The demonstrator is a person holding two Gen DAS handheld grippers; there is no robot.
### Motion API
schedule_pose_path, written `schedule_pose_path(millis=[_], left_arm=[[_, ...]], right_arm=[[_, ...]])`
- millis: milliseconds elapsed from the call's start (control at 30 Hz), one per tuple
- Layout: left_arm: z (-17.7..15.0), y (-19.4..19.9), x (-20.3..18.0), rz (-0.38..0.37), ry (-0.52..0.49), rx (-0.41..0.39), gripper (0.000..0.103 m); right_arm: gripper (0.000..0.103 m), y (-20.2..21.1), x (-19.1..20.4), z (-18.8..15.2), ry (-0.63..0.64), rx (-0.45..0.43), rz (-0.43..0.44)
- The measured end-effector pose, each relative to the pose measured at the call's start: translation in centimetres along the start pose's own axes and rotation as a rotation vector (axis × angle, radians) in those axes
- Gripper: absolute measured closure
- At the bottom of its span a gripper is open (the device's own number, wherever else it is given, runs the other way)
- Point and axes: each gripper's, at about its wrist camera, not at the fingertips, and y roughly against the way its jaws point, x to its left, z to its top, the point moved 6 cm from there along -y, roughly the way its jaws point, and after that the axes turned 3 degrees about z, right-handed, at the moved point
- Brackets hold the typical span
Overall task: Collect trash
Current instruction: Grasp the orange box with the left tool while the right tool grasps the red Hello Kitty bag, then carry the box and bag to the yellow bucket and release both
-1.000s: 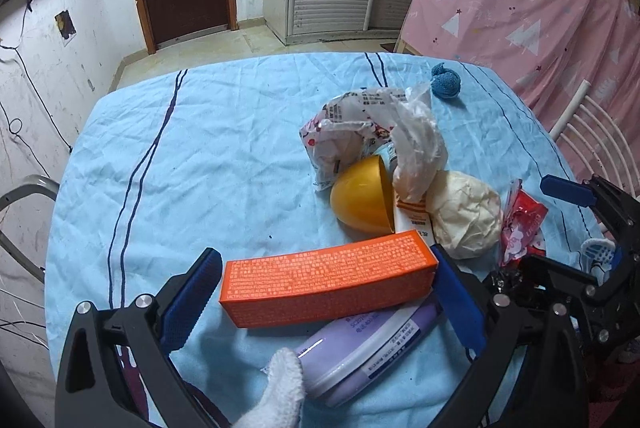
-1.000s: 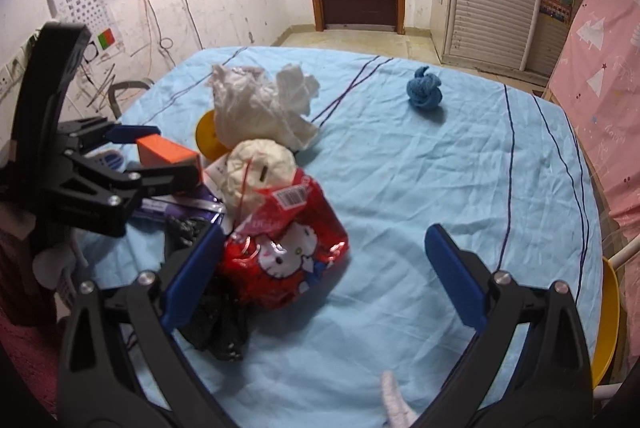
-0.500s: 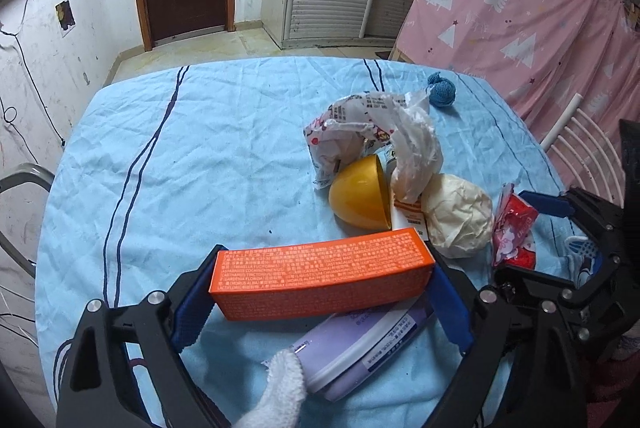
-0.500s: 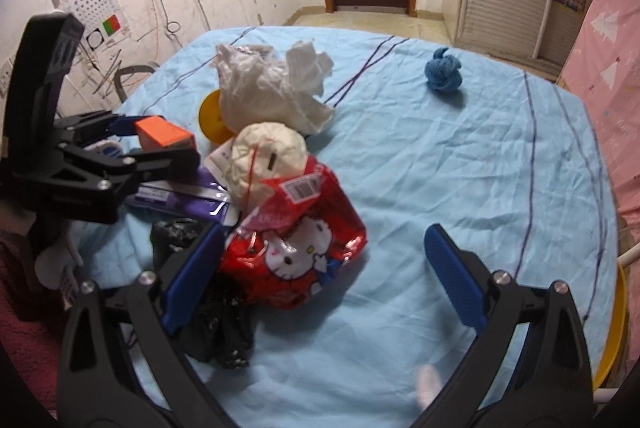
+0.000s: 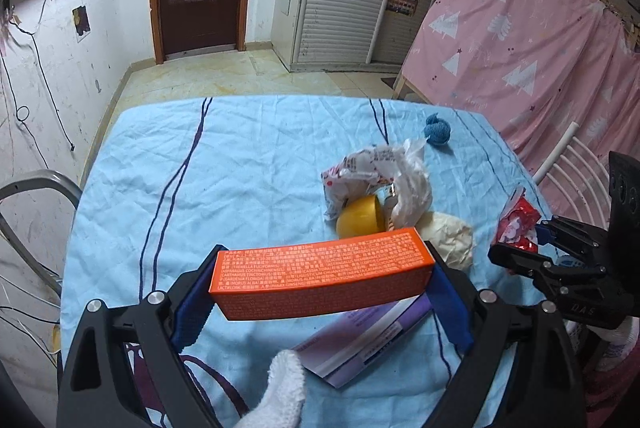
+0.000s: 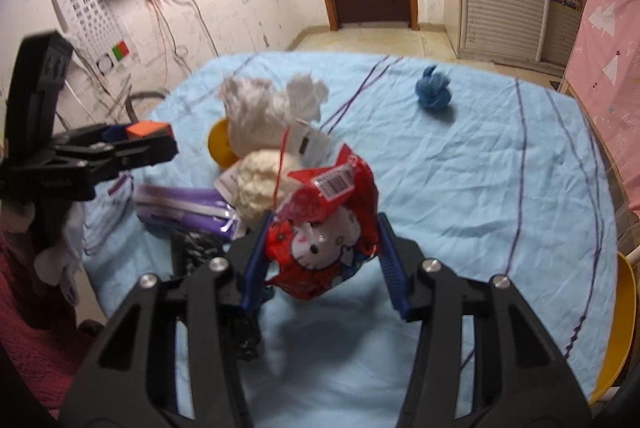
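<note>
My left gripper (image 5: 322, 292) holds the orange box (image 5: 322, 274) by its two short ends, and the box is lifted above the tabletop (image 5: 240, 164). My right gripper (image 6: 322, 260) is closing its fingers (image 6: 256, 268) around the red bag (image 6: 324, 228); both pads seem to touch it, so I think it is caught.

What can go wrong: the box is long and gripped only at the ends, so with a tilt it may turn or slip out. The bag is soft and shiny, so it may fold and slide out if the fingers close only on a loose part. A thin red string (image 6: 280, 164) goes from the bag up over the cream ball (image 6: 260, 184) and could drag it.

The pile (purple pack (image 5: 372, 336), yellow cup (image 5: 358, 218), white wrappers (image 5: 384, 172)) lies between my grippers, so they are near each other there. The far part and the left side of the tabletop are free. The blue ball (image 6: 434, 90) lies alone, well apart.
</note>
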Motion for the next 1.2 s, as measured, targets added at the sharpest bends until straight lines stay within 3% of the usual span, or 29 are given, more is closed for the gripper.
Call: schedule_pose_path(millis=[367, 733, 1200], left_arm=[[2.2, 1.8, -3.5, 0.012, -0.063, -0.064, 0.019], [3.3, 1.8, -8.2, -0.007, -0.138, -0.071, 0.019], [5.0, 1.5, -19.5, -0.106, -0.288, -0.082, 0.019]], right_arm=[[0.055, 4.4, -4.4, 1.3, -0.063, -0.119, -0.060], [0.055, 8.5, -9.1, 1.0, -0.121, -0.211, -0.141], [0.055, 15.6, -18.6, -1.9, -0.249, -0.318, -0.331]])
